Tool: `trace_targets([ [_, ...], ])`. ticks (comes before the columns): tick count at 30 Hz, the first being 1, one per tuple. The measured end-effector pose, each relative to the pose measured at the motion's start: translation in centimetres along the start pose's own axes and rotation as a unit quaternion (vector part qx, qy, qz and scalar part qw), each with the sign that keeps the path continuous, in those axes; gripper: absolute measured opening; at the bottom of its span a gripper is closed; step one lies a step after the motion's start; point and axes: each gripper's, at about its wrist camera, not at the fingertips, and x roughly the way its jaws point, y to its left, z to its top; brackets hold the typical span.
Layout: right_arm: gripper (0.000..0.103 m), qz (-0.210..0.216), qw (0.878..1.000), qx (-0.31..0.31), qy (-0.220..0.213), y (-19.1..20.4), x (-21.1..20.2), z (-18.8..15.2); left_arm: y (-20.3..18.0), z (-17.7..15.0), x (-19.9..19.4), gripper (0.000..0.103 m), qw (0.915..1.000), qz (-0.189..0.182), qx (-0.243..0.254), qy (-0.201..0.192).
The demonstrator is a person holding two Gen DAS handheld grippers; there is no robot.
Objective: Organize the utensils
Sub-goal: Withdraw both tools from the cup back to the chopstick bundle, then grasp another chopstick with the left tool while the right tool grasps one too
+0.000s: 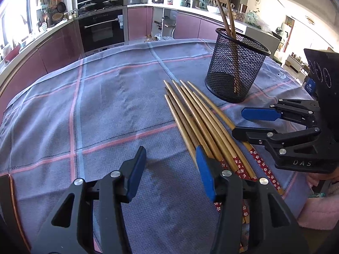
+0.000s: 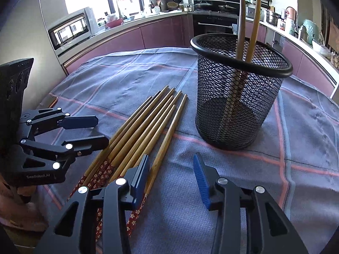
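Observation:
Several wooden chopsticks [image 1: 197, 114] [image 2: 144, 124] with red flowered handles lie fanned on the checked cloth. A black mesh cup [image 1: 233, 67] [image 2: 239, 105] stands just beyond their tips, and two chopsticks [image 1: 224, 10] [image 2: 254, 21] lean inside it. My left gripper [image 1: 170, 167] [image 2: 101, 131] is open over bare cloth, its right finger above the handle ends. My right gripper [image 2: 171, 177] [image 1: 243, 122] is partly open at the other side of the pile. The outermost chopstick runs beside its left pad, and neither pad presses on anything.
The blue-grey cloth [image 1: 95, 105] covers a round table with a copper rim [image 1: 12, 201] at the near left. A pink sleeve [image 1: 317, 211] shows behind the right gripper. Kitchen cabinets and an oven [image 1: 101, 29] stand well beyond the table.

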Motion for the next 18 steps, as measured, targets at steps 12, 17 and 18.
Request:
trace_targets([
  [12, 0.041, -0.008, 1.000, -0.004, 0.000, 0.2, 0.6, 0.7, 0.3, 0.3, 0.9, 0.040, 0.9998, 0.018, 0.008, 0.008],
  [17, 0.037, -0.012, 1.000, -0.003, -0.001, 0.5, 1.1, 1.2, 0.5, 0.8, 1.3, 0.032, 0.9998, 0.019, 0.000, 0.007],
  [18, 0.035, -0.011, 1.000, -0.002, -0.001, 0.5, 1.2, 1.2, 0.5, 0.9, 1.4, 0.029, 0.9998, 0.019, -0.004, 0.007],
])
